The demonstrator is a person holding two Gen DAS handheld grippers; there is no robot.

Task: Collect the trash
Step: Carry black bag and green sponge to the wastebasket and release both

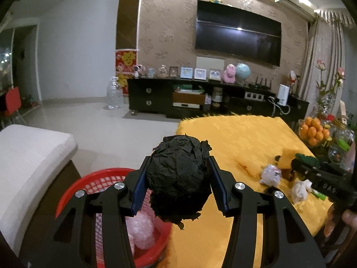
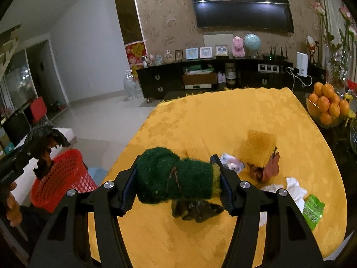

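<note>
Trash fills both of our grippers: our left gripper [image 1: 178,174] has its fingers [image 1: 139,189] clamped on a crumpled black paper ball [image 1: 178,167], held in the air above the near edge of the desk [image 1: 241,138] and just beside the red basket [image 1: 73,189], which stands off the desk's left side with a pale pink plastic wad [image 1: 142,232] lying inside it. Our right gripper [image 2: 176,178] has its fingers [image 2: 225,189] pressed tight on a green scouring sponge [image 2: 174,176], lifted over the yellow cloth. Right under the sponge a dark crumpled wrapper [image 2: 196,210] lies on the desk. Further right we see a small printed wrapper [image 2: 232,163], a reddish-brown crumpled piece [image 2: 265,169], white tissue [image 2: 292,187] and a green packet [image 2: 313,210], all near each other on the cloth. At the desk's far right corner sits a bowl of oranges [image 2: 328,107], well apart from the litter.
</note>
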